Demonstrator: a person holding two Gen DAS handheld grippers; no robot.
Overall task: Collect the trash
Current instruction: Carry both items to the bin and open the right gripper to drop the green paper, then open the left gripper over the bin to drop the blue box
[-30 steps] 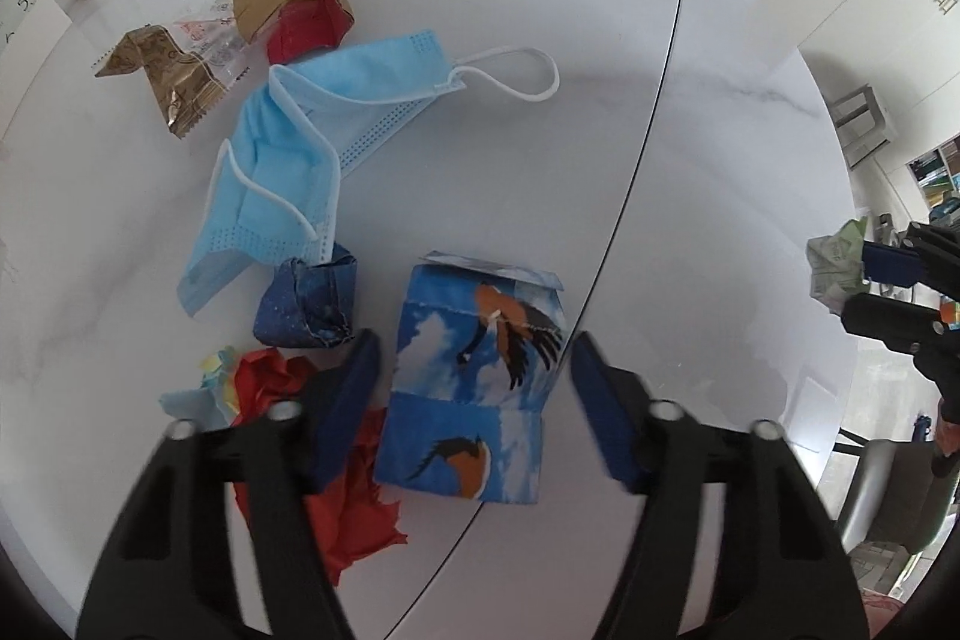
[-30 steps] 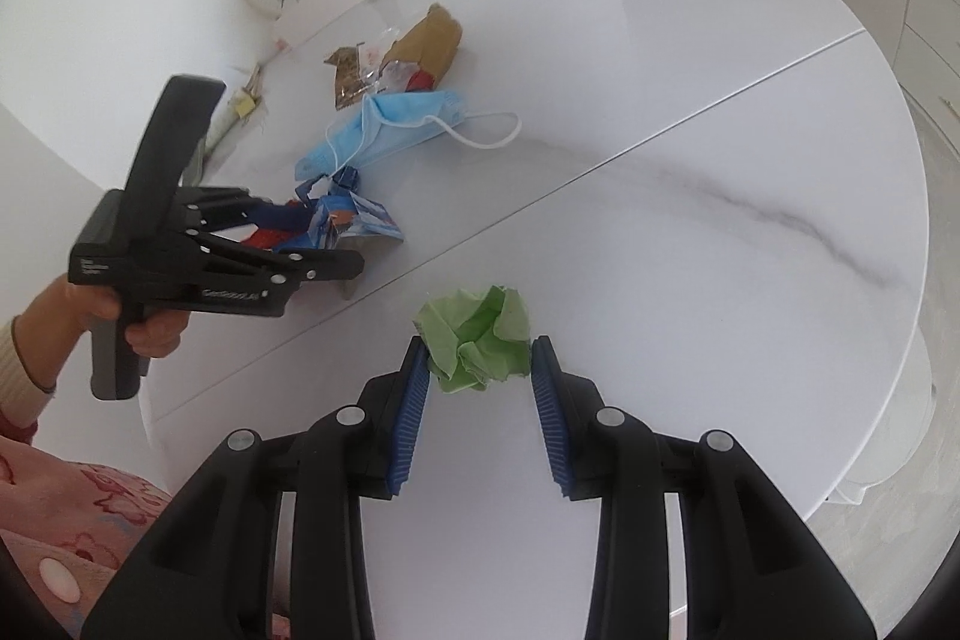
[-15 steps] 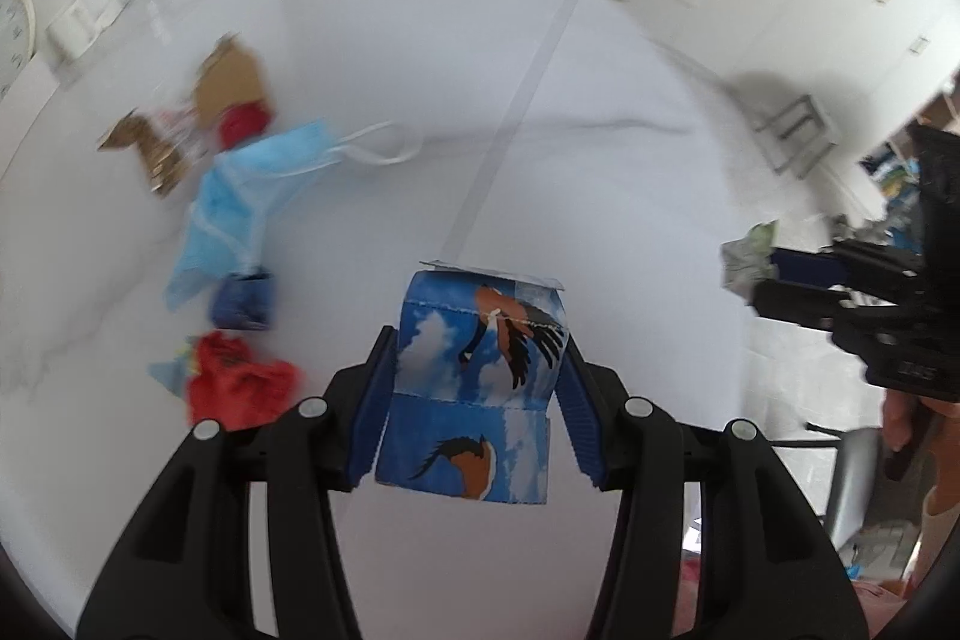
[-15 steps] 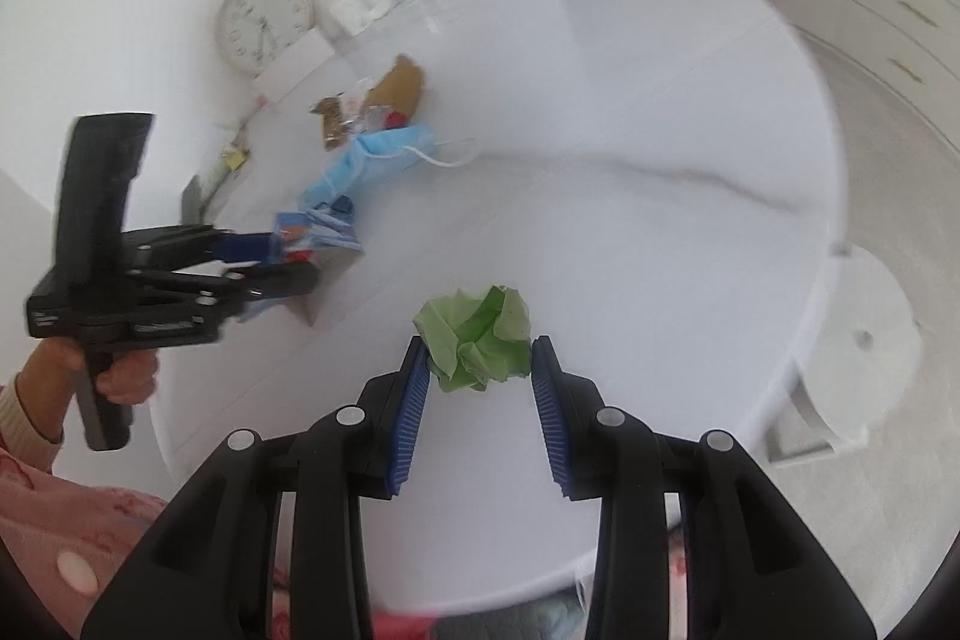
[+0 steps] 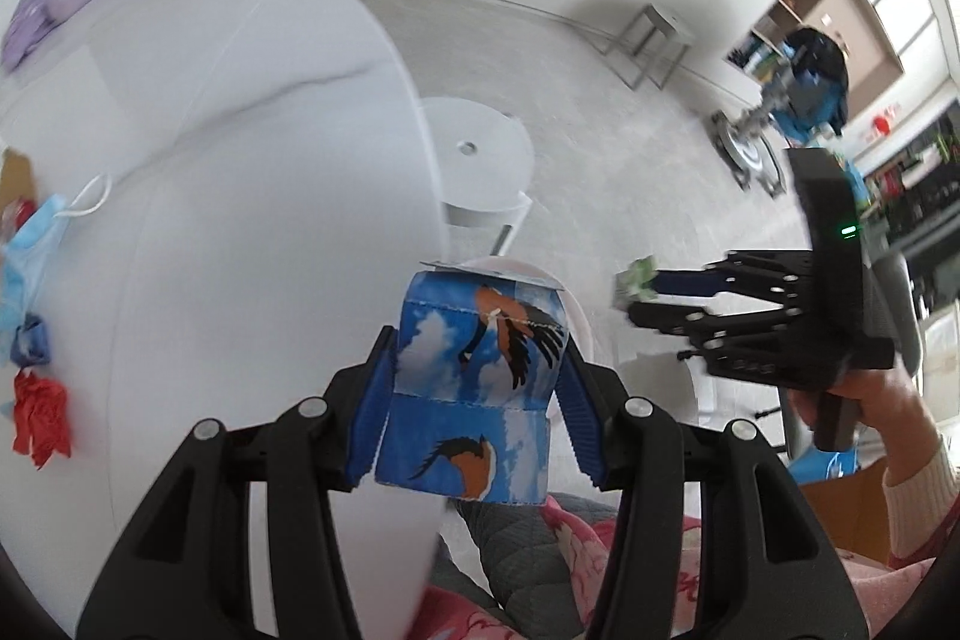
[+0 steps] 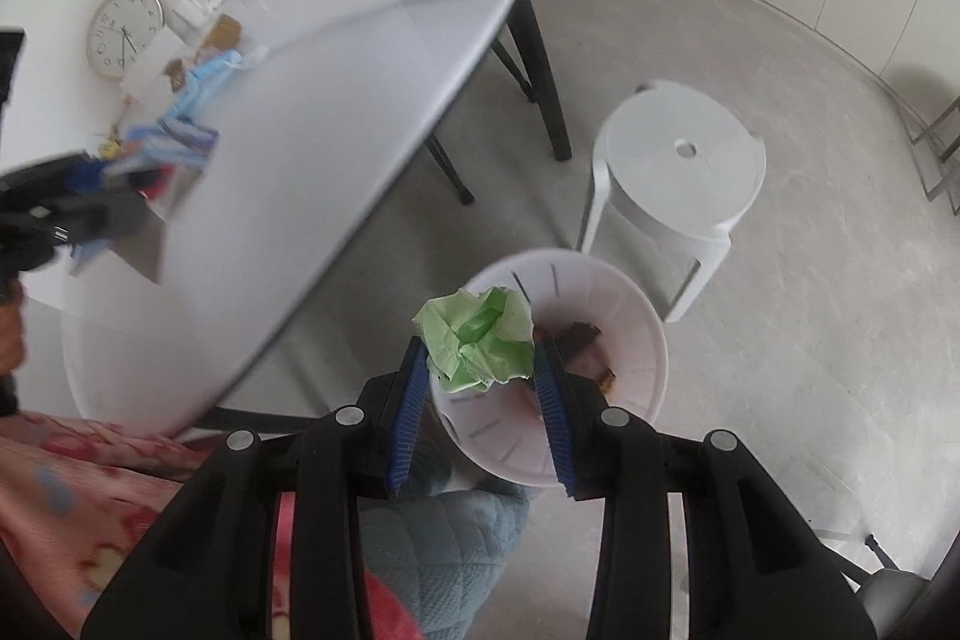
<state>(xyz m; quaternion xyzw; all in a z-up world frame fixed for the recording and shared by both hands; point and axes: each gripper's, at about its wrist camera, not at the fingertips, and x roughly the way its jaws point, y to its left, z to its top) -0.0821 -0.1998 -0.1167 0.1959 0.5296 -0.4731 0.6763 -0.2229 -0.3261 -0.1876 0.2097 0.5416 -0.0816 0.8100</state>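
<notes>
Leftmost, a red paper wad (image 5: pixel 41 415) and a blue face mask (image 5: pixel 30 244) lie on the white tabletop (image 5: pixel 240 196). Beyond its edge, the left tongs (image 5: pixel 474 388) clamp a blue bird-print carton (image 5: pixel 474 382). Further right, the right tongs (image 6: pixel 480 370) pinch a crumpled green paper (image 6: pixel 477 340) above the white wastebasket (image 6: pixel 636 358) on the floor.

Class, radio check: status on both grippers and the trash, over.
Left gripper shut on blue bird-print carton. Right gripper shut on crumpled green paper ball, above round white waste bin. Nothing in the way.
</notes>
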